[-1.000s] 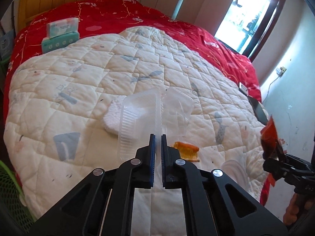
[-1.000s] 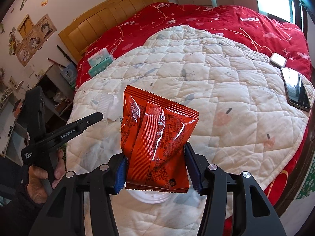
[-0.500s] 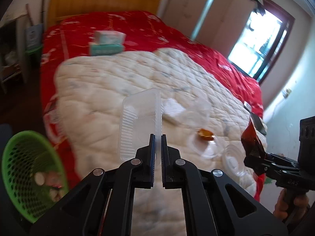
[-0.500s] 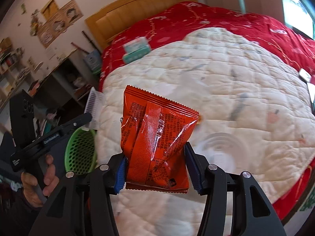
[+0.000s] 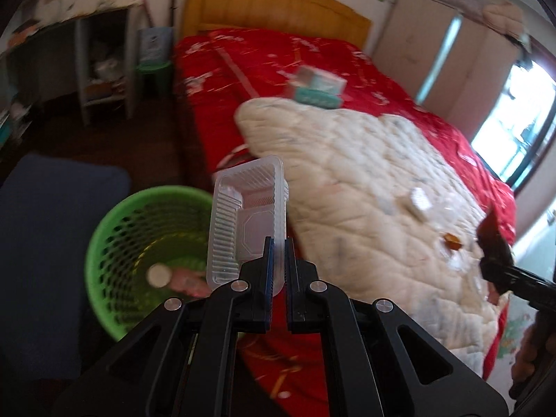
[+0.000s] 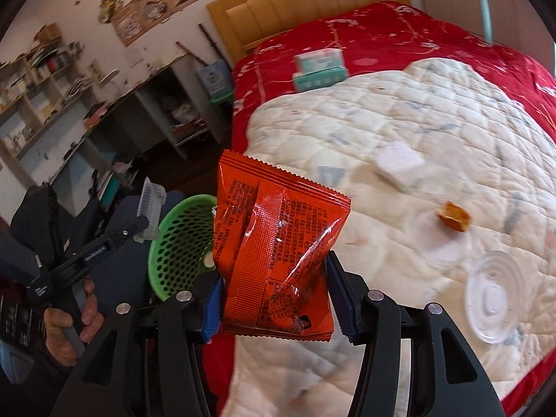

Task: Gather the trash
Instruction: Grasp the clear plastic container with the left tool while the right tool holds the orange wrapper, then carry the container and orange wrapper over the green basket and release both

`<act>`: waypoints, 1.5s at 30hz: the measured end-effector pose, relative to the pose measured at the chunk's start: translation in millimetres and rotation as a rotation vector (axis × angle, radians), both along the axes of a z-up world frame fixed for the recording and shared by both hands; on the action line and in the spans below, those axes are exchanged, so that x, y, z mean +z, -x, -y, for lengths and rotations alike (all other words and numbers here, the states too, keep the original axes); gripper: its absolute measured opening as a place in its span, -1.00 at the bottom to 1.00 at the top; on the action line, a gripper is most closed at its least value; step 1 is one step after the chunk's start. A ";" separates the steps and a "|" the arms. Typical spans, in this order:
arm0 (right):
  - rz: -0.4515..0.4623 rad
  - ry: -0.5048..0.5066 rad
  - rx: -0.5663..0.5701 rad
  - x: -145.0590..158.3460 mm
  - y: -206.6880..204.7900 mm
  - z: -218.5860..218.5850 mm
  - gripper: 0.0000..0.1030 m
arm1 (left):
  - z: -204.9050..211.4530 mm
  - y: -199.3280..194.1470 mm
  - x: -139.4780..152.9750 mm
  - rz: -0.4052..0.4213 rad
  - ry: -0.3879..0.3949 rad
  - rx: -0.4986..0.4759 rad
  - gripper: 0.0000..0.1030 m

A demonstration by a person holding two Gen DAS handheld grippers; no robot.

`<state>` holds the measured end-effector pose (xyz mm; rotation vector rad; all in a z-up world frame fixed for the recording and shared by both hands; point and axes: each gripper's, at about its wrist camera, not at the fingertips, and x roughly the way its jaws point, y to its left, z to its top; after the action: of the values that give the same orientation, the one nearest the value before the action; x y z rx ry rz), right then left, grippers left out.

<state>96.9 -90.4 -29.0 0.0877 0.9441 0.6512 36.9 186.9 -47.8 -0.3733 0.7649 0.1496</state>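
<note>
My left gripper [image 5: 278, 243] is shut on the rim of a clear plastic tray [image 5: 245, 215], which hangs beside the bed above the near edge of a green mesh bin [image 5: 139, 243]. Bits of trash lie in the bin's bottom. My right gripper [image 6: 274, 299] is shut on an orange snack packet [image 6: 274, 250], held upright over the bed's corner. In the right wrist view the green bin [image 6: 177, 243] shows left of the packet, with the left gripper [image 6: 140, 222] and clear tray [image 6: 149, 205] over it. On the quilt lie a small orange wrapper [image 6: 453, 216], a clear lid [image 6: 493, 309] and a white pad [image 6: 399, 166].
A white quilt [image 5: 365, 208] covers a red bedspread [image 5: 264, 66] with tissue packs [image 5: 318, 87] near the wooden headboard. A dark blue seat [image 5: 45, 260] stands left of the bin. Shelves and a desk [image 6: 87, 104] line the left wall. A person's hand [image 6: 69, 326] holds the left gripper.
Both grippers have swung left off the quilt toward the bed's side. The green bin has come into full view under the clear tray. Both grips are unchanged.
</note>
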 end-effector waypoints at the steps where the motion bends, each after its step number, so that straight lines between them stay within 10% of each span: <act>1: 0.000 0.002 0.008 0.0 0.1 -5.5 -0.01 | -6.3 1.7 -3.1 -0.007 0.004 0.009 -0.93; 15: -0.023 0.029 0.102 -9.3 -3.1 -67.7 -0.01 | -67.1 6.7 -51.7 -0.131 0.060 0.106 -0.88; 20: -0.031 0.033 0.124 -11.0 -5.0 -81.3 -0.01 | -74.4 15.1 -60.1 -0.137 0.109 0.113 -0.52; 45: -0.097 0.055 0.286 -40.7 -1.8 -210.7 0.07 | -115.3 89.4 -34.8 -0.060 0.101 0.281 -0.22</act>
<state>98.8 120.3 -69.6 -0.0663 1.0779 0.8903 -52.5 302.2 -82.7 -0.5745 0.7780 0.3884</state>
